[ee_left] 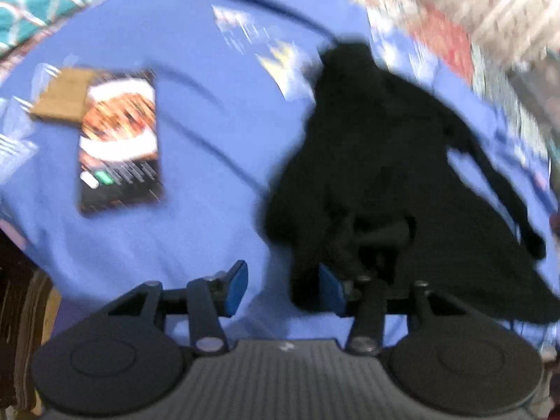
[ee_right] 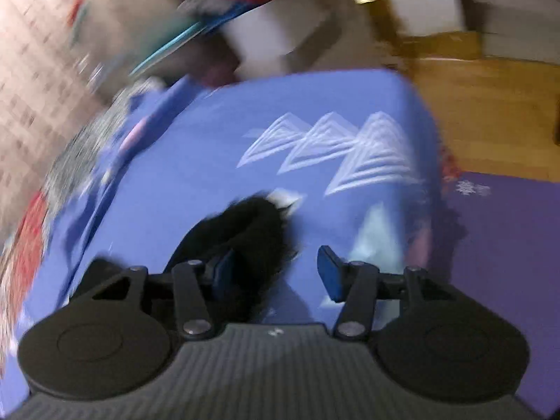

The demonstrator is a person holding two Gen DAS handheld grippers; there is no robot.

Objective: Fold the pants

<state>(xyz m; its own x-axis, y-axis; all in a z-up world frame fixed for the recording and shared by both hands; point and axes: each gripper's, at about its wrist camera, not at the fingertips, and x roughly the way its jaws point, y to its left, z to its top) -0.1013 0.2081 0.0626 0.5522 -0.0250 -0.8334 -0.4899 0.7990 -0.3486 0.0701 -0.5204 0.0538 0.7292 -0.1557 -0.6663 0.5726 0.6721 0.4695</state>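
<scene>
Both grippers look spread wide with nothing pinched: the left gripper (ee_left: 283,288) sits at the near end of the black pants (ee_left: 381,175), probably lining up a grab before a fold. The right gripper (ee_right: 274,273) hangs over another bit of the fabric. Pants are a crumpled dark heap on the blue bedsheet (ee_left: 210,140), toward its right edge; a book (ee_left: 119,140) lies well apart, toward the left edge.

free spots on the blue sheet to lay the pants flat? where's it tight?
Left wrist view: a bare strip of blue sheet lies between the food-photo booklet and the black pants. Right wrist view: bare sheet beyond the pants' end, toward the white triangle print. Crowded: the booklet corner with the brown card.
</scene>
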